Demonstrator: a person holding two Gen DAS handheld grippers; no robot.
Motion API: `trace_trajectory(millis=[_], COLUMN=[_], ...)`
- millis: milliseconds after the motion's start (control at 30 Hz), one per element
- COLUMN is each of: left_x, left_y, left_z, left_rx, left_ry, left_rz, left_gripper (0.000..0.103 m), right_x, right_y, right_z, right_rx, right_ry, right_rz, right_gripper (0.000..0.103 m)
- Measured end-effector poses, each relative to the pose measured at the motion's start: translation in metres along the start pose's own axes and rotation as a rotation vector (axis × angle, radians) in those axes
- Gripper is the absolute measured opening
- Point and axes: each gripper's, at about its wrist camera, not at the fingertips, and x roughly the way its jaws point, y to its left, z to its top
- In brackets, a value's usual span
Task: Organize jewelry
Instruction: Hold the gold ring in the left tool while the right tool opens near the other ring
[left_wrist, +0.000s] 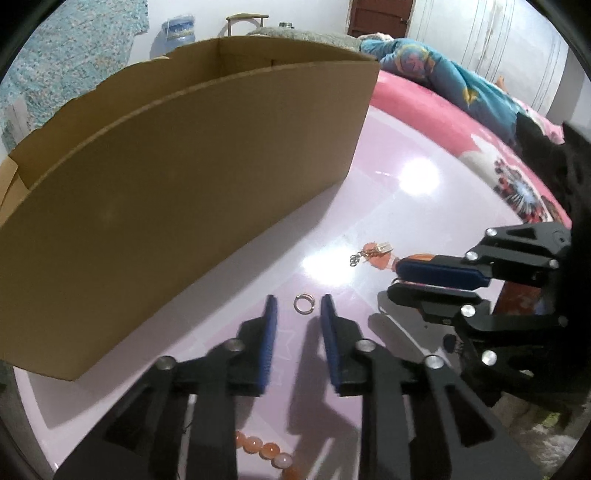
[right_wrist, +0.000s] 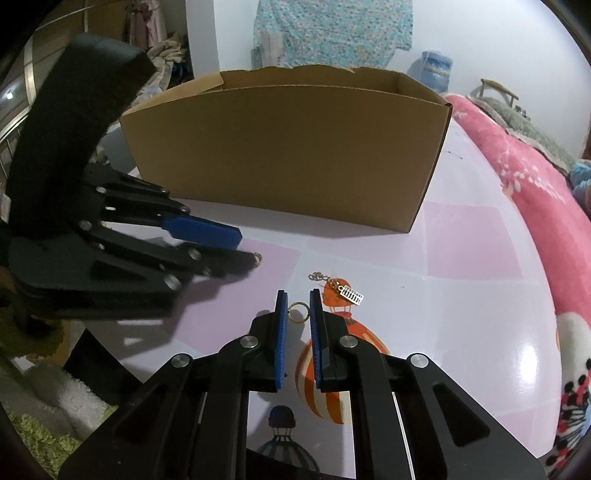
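A ring (left_wrist: 303, 303) is seen lying on the bench (left_wrist: 388, 206), before the cardboard box (left_wrist: 177, 192); a charm (left_wrist: 373, 253) lies nearby.

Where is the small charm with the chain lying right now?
In the right wrist view the charm lies on the table, just ahead and right of the right gripper, in front of the cardboard box.

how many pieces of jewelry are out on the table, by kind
ring: 2
charm on a chain: 1
string of orange beads: 1 (partly hidden)
total: 4
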Motion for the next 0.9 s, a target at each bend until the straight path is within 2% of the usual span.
trace_trajectory(millis=[267,333,433,567,900], left_x=[0.008,0.008,0.008,0.009,0.008], left_y=[-0.007,-0.009,-0.01,-0.012,-0.013], left_z=[0.003,0.002,0.003,0.005,0.004], left_rx=[0.083,0.114,0.143,0.174,0.178], left_ry=[-0.008,-0.007,0.001,0.008,-0.004], left_rz=[0.012,0.026,0.023,0.027,0.035], left_gripper=[0.024,0.022,0.013,0.011,0.01], right_x=[-0.003,-0.004,-0.003,-0.003,-0.008], right_y=[-0.003,-0.003,-0.004,-0.005,-0.002], right_z=[-0.002,-0.002,-0.002,-0.001,-0.002], right_rx=[0.009,0.014,0.019,0.02,0.018], right_ry=[-0.004,-0.005,-0.007,-0.009,-0.015], right_rz=[0.006,0.008,0.012,0.012,0.003], right_gripper=[0.01,0.01,0.01,0.01,0.01])
